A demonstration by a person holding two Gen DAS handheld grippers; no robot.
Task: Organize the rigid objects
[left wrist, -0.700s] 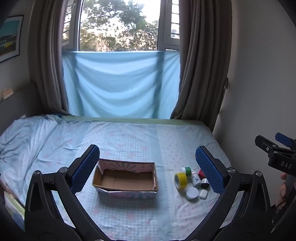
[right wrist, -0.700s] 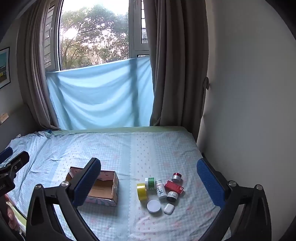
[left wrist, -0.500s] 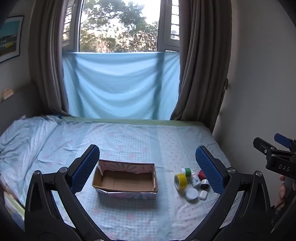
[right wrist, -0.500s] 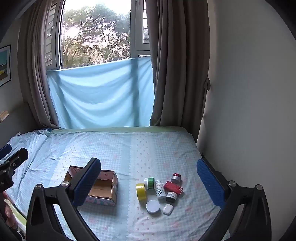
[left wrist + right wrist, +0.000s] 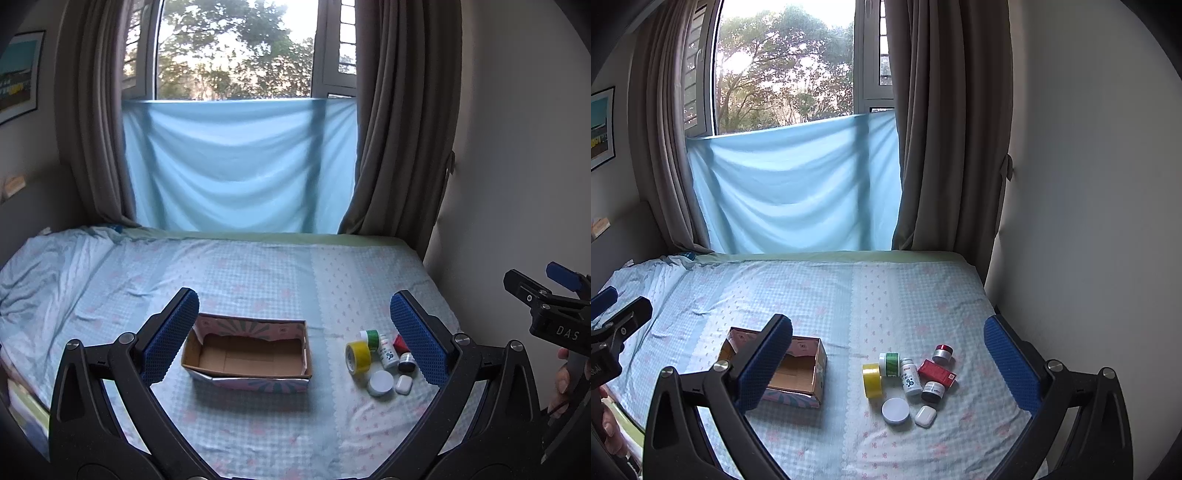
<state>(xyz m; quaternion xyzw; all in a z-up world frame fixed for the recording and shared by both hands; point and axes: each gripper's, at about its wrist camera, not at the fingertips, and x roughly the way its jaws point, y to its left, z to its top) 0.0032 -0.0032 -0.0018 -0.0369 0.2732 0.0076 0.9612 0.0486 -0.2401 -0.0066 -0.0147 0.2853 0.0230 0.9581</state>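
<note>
A cardboard box (image 5: 246, 353) is set open-topped on the bed (image 5: 258, 273), which is covered by a pale blue checked sheet. Nothing is seen inside the box. To the right of it, well apart, a cluster of small things is gathered on the sheet: a roll of yellow tape (image 5: 872, 380) stood on edge, a green-banded jar (image 5: 890, 364) just beside it, a white bottle (image 5: 911, 376) lying down, a red box (image 5: 936, 373), a red-lidded jar (image 5: 942, 353) at the far side, a dark-based jar (image 5: 933, 391), a round white lid (image 5: 895, 410) and a white earbud case (image 5: 925, 416) at the near side. Most of these are touching or nearly touching one another.

The left tongs (image 5: 295, 339) are held spread wide above the bed, with nothing gripped; the box is framed between their blue pads (image 5: 170, 334) in the left wrist view. The right tongs (image 5: 886, 365) are likewise spread wide and empty, and the cluster is seen between their pads. Each tool is glimpsed at the edge of the other's view, with part of a hand (image 5: 565, 384) on its grip.

Behind the bed, a blue cloth (image 5: 236, 166) is hung across the window between brown curtains (image 5: 402, 122).
</note>
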